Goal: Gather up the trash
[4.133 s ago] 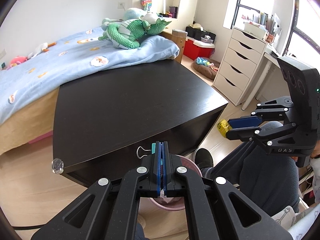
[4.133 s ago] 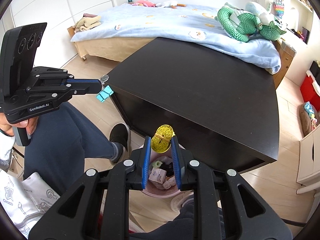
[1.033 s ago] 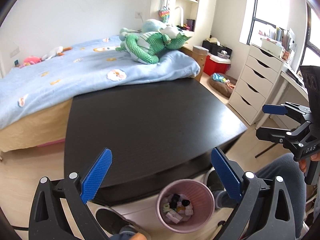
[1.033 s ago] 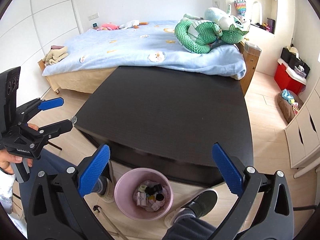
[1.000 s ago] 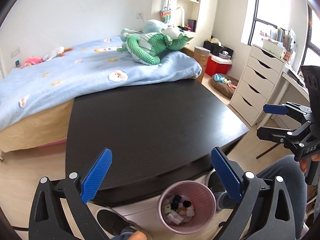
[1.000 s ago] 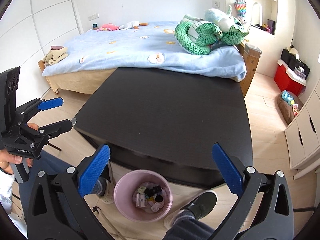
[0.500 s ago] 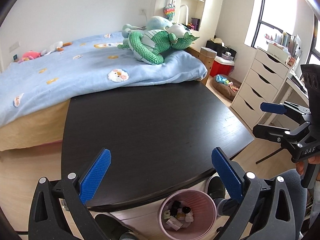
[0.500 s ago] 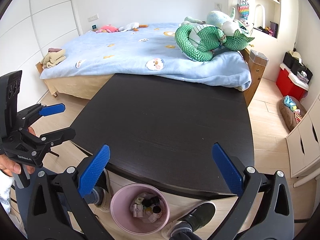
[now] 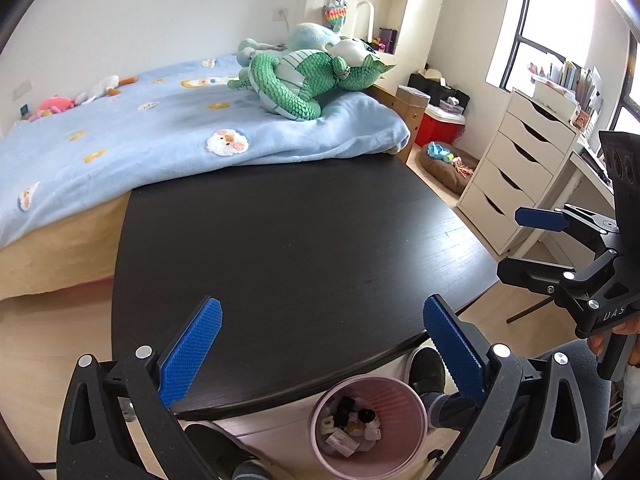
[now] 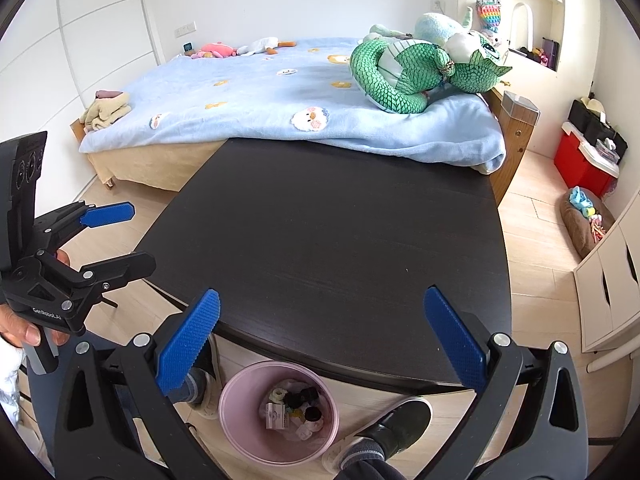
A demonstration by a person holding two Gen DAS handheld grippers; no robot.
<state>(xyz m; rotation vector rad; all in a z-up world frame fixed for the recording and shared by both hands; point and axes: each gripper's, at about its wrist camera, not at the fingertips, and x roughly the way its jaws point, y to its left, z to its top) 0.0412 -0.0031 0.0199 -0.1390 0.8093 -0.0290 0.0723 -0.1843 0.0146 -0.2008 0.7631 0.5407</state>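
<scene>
Seen first from the left wrist, the left gripper (image 9: 320,336) is held above the near edge of the dark desk (image 9: 288,240) with its blue fingers (image 9: 192,354) spread wide and nothing between them. A pink bin (image 9: 370,426) is seen on the floor just below the desk edge, between the person's shoes, and the trash (image 9: 348,426) is gathered inside it as a small heap of mixed scraps. The right gripper (image 9: 520,244) is visible at the right side, also spread apart and empty. Behind the desk a bed (image 9: 120,136) with a blue blanket is seen, and a green plush dragon (image 9: 304,80) is laid on it. From the right wrist, the right gripper (image 10: 322,330) is shown with its fingers (image 10: 188,344) wide apart and empty above the desk (image 10: 332,232). The bin (image 10: 236,404) is seen below, partly under the desk edge, with the trash (image 10: 294,408) in it. The left gripper (image 10: 108,238) is seen at the left, parted and empty.
</scene>
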